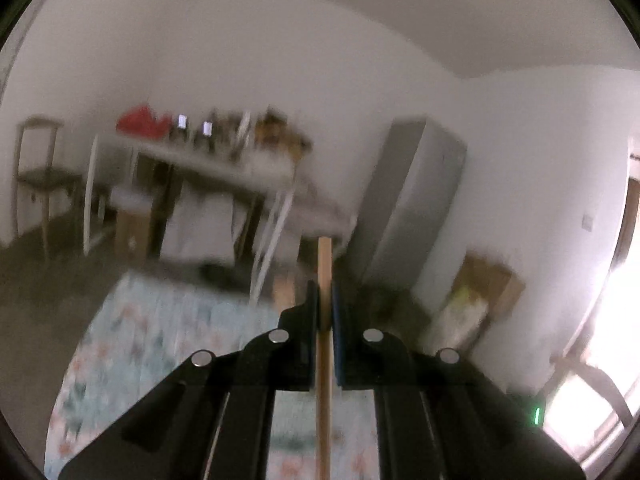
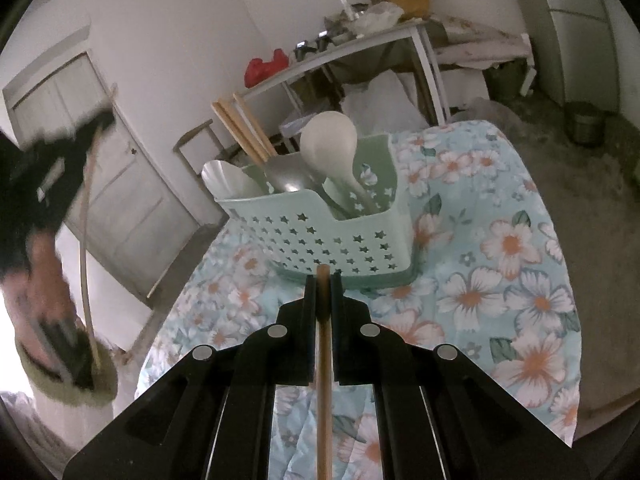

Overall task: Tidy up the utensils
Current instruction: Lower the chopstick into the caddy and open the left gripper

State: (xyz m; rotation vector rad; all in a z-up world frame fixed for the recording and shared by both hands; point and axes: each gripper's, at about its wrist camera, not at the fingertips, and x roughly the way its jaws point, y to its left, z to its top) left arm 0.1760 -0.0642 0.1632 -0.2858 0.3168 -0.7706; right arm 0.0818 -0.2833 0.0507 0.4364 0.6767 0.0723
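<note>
My left gripper (image 1: 325, 304) is shut on a wooden chopstick (image 1: 324, 264), raised and aimed at the room, away from the table. It also shows blurred at the far left of the right wrist view (image 2: 68, 152). My right gripper (image 2: 323, 294) is shut on another wooden chopstick (image 2: 322, 380), just in front of a mint green utensil caddy (image 2: 320, 236) with star holes. The caddy holds wooden chopsticks (image 2: 244, 128), a white spoon (image 2: 332, 148) and metal spoons (image 2: 232, 184).
The caddy stands on a floral tablecloth (image 2: 500, 272) over a small table. Behind are a white folding table (image 2: 360, 44) with clutter, a grey cabinet (image 1: 408, 200), a chair (image 1: 36, 176), a door (image 2: 116, 184) and cardboard boxes (image 1: 480, 292).
</note>
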